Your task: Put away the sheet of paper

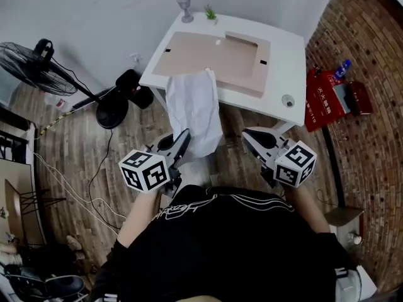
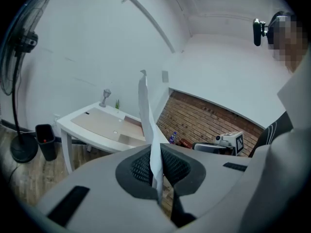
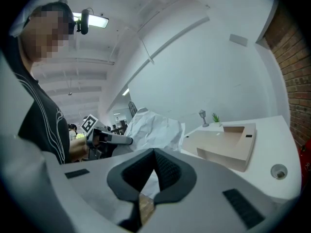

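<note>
Head view, room: a white desk [image 1: 286,61] stood at 12 o'clock against a pale wall, on a plank floor [image 1: 82,143], with a brick wall [image 1: 371,55] running from 1 to 4 o'clock.
Desk top: a shallow tan tray [image 1: 195,55] covered most of it; a small goblet-shaped ornament [image 1: 184,8] and a potted plant [image 1: 210,13] sat at the back edge.
Around the desk: a standing fan [image 1: 31,65] was at 10 o'clock, a red box [image 1: 321,99] at 2 o'clock beside the desk, and loose cables trailed over the floor at 8 o'clock.
Sheet of paper [image 1: 192,112]: white and heavily creased, it stretched from the left gripper toward 12 o'clock, its far edge lying over the front lip of the tray and the rest hanging off the desk front.
Paper in the left gripper view: it showed edge-on as a thin twisted strip [image 2: 146,110] rising from between the pads.
Left gripper [image 1: 182,137]: at 7 o'clock, aimed toward 1 o'clock and slightly downward, marker cube up, jaws clamped on the sheet's near edge.
Right gripper [image 1: 252,137]: at 4 o'clock, aimed toward 11 o'clock, clear of the sheet, jaws together with nothing pinched between them.
Person: a black shirt filled 6 o'clock, with both forearms reaching forward to the grippers.
</note>
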The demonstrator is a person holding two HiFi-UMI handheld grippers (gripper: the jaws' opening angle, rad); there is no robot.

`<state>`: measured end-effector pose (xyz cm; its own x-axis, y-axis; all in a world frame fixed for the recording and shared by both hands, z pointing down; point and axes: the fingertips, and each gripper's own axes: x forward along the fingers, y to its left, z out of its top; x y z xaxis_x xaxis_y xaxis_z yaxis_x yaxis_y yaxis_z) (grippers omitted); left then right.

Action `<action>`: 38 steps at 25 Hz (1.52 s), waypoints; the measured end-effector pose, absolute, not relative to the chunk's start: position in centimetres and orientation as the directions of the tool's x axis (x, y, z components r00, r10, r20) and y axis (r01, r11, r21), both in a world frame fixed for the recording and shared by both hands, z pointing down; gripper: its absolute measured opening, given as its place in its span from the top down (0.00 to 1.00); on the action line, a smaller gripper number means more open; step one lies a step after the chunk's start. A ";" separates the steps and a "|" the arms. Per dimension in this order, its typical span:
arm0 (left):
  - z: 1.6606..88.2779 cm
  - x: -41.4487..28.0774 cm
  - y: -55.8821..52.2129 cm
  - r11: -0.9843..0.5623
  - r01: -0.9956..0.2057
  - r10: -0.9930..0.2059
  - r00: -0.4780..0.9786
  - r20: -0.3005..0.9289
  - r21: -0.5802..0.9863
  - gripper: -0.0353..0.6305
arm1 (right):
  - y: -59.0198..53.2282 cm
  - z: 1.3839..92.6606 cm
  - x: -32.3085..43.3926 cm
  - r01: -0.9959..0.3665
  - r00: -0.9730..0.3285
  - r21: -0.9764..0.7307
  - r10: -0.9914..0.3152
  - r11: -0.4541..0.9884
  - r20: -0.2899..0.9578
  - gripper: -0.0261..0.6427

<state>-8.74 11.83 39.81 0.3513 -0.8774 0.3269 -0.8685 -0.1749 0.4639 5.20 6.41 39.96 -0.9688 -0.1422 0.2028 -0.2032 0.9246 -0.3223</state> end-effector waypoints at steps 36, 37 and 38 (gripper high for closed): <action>37.1 -26.7 -17.7 -0.439 -0.720 -0.770 0.610 0.187 0.538 0.90 | -13.1 38.6 -8.1 -0.589 -0.808 -0.286 -0.549 0.756 0.213 0.96; 37.6 -26.8 -18.2 -0.439 -0.711 -0.765 0.616 0.187 0.549 0.90 | -13.3 38.9 -8.2 -0.599 -0.801 -0.287 -0.558 0.748 0.218 0.96; 38.0 -26.8 -18.6 -0.440 -0.700 -0.759 0.625 0.184 0.562 0.90 | -13.5 39.2 -8.3 -0.608 -0.794 -0.291 -0.566 0.739 0.222 0.96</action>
